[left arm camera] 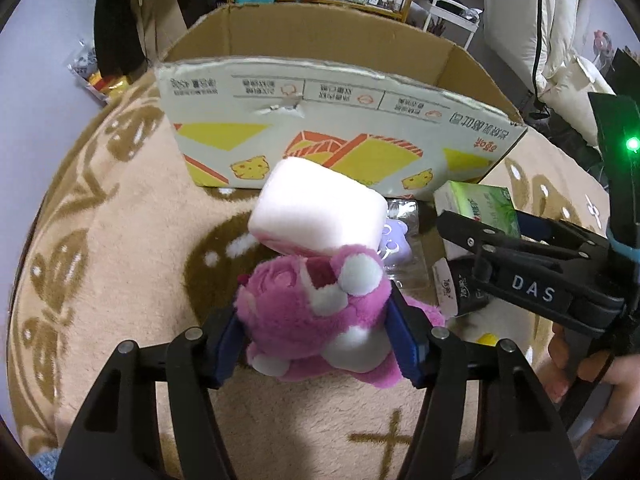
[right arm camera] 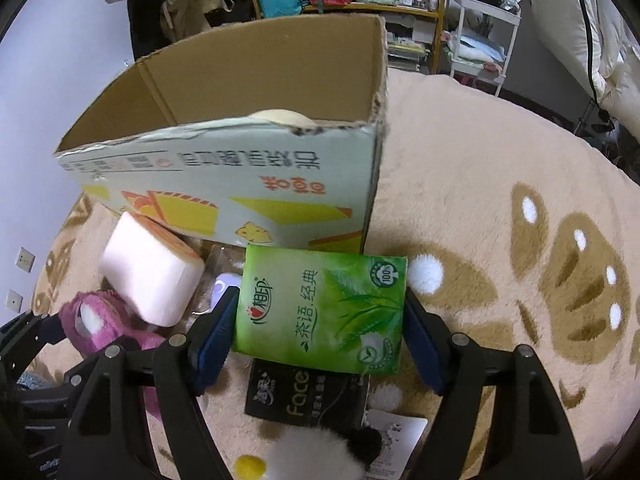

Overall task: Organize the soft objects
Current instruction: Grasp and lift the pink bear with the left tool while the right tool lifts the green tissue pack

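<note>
Box [right arm camera: 224,80] nearly empty, one pale item inside; left gripper [left arm camera: 316,332] clamped pink plush [left arm camera: 308,316], right gripper [right arm camera: 320,324] clamped green tissue pack [right arm camera: 324,312], neither boxed yet.

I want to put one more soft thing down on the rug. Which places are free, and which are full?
Free: the rug right of the cardboard box, and the rug left of the pink plush toy. Crowded: the strip in front of the box, holding the white sponge block, green tissue pack, black pack and both grippers.
</note>
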Available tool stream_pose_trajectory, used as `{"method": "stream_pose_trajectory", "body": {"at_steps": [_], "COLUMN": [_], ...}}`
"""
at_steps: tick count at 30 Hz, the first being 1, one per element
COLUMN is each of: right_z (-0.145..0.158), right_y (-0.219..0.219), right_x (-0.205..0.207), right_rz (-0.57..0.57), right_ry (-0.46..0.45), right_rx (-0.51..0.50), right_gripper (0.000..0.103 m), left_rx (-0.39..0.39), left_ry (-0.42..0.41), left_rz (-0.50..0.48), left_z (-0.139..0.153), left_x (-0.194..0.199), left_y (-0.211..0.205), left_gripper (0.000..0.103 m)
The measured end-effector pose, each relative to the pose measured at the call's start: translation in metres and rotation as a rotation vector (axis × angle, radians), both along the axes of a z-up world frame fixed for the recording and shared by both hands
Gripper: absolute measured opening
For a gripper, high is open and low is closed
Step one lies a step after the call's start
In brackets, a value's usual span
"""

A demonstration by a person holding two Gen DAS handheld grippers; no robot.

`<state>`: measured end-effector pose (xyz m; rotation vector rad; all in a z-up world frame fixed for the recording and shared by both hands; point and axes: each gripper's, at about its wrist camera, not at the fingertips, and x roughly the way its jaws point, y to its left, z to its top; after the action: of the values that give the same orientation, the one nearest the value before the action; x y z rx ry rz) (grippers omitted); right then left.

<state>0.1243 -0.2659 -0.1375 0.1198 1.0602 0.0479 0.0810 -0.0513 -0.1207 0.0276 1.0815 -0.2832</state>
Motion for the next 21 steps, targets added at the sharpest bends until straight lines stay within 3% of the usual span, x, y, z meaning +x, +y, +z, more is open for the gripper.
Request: {"method": "stream_pose_trajectory", "body": {"at_steps": [21], "right_z": [0.085], "right_y": [0.01], "right_x": [-0.047], "right_rz": [0.021], "right_ry": [-0.362], "right_rx": [-0.015], "right_gripper": [0.081], "left_rx": [0.109], "left_ry": [-0.474], "left_rz": [0.187], "left_z": [0.081], "left_x": [-0.039], "left_y": [0.029], "left_gripper": [0.063]}}
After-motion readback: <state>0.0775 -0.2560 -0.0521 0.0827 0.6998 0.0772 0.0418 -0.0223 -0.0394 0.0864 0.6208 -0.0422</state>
